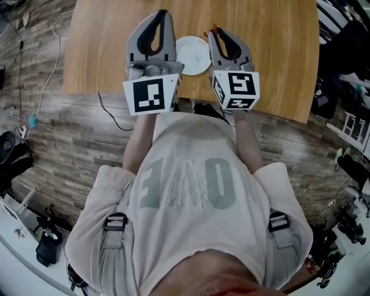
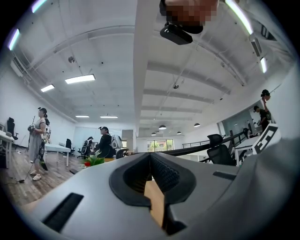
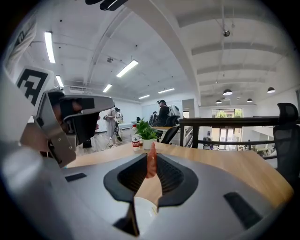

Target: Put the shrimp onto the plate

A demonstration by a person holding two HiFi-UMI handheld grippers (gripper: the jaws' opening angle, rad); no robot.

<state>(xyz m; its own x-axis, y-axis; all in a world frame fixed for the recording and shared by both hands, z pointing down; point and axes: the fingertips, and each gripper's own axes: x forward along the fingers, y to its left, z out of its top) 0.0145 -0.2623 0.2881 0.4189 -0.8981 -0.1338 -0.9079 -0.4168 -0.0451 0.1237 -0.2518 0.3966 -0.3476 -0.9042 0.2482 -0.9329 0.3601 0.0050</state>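
R gripper (image 1: 218, 36) jaws pinch slim orange shrimp (image 3: 152, 165); L gripper (image 1: 162, 16) jaws pressed together, empty.

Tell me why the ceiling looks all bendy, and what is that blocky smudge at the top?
Left gripper view: the wide-angle lens curves the straight ceiling lights; the blocky patch was added afterwards to hide a face. Right gripper view: same bending, yet the shrimp in the right gripper looks sharp. Head view: the table edges bow a little too.
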